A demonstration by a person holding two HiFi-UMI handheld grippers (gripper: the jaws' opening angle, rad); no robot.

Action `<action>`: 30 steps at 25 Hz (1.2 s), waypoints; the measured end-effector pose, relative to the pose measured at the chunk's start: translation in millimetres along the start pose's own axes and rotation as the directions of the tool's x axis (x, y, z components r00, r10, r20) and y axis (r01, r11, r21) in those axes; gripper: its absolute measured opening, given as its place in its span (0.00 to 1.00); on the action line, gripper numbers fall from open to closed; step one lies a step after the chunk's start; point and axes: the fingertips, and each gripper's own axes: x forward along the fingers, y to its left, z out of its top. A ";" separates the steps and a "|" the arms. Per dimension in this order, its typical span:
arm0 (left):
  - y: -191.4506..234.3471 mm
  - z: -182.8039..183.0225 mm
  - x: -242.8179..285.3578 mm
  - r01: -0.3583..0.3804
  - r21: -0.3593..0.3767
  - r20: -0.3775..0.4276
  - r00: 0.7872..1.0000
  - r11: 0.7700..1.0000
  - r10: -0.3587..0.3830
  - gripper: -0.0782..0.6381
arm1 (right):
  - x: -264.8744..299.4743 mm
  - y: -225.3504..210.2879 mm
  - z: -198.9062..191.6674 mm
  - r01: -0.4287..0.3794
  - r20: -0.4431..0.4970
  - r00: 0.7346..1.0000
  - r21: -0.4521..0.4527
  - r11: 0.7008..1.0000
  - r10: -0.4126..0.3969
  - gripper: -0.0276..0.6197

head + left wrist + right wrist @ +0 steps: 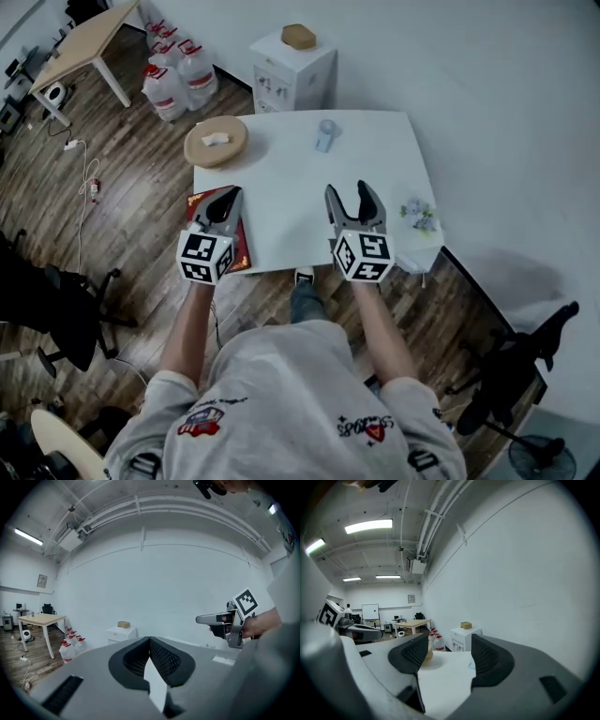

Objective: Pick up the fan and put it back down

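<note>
My left gripper (229,194) points forward, nearly level, its fingers (164,660) closed together on nothing. My right gripper (349,189) sits alongside it, fingers (410,656) spread wide and empty.

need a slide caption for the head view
A person holds the shut left gripper and open right gripper at a white table, the small fan untouched beyond them.

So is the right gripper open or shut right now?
Open. In the right gripper view, the right gripper has its jaws standing well apart, with the white table showing between them and nothing gripped.
</note>
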 end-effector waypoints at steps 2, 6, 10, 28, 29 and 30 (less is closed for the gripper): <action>9.7 6.0 31.0 -0.029 -0.011 -0.004 1.000 1.000 0.029 0.12 | 34.0 -18.3 5.2 -0.033 -0.012 0.999 -0.005 0.999 0.033 0.47; 24.2 21.6 98.3 -0.074 -0.024 -0.012 0.997 0.997 0.074 0.12 | 100.3 -59.8 15.9 -0.086 -0.033 0.996 -0.002 0.996 0.086 0.47; 31.2 32.3 148.2 -0.101 -0.015 -0.031 0.994 0.995 0.101 0.12 | 153.5 -89.3 7.8 -0.127 -0.094 0.987 0.023 0.992 0.129 0.48; 81.5 -0.5 224.3 -0.099 -0.049 -0.128 0.987 0.994 0.092 0.12 | 254.6 -123.6 -53.1 -0.093 -0.240 0.964 0.088 0.992 0.112 0.50; 85.3 -2.4 224.1 -0.098 -0.048 -0.132 0.987 0.994 0.091 0.12 | 260.1 -124.2 -60.3 -0.084 -0.256 0.961 0.103 0.991 0.108 0.51; 89.6 -5.1 223.4 -0.100 -0.049 -0.136 0.986 0.994 0.093 0.12 | 266.4 -125.0 -69.1 -0.075 -0.276 0.955 0.119 0.990 0.105 0.52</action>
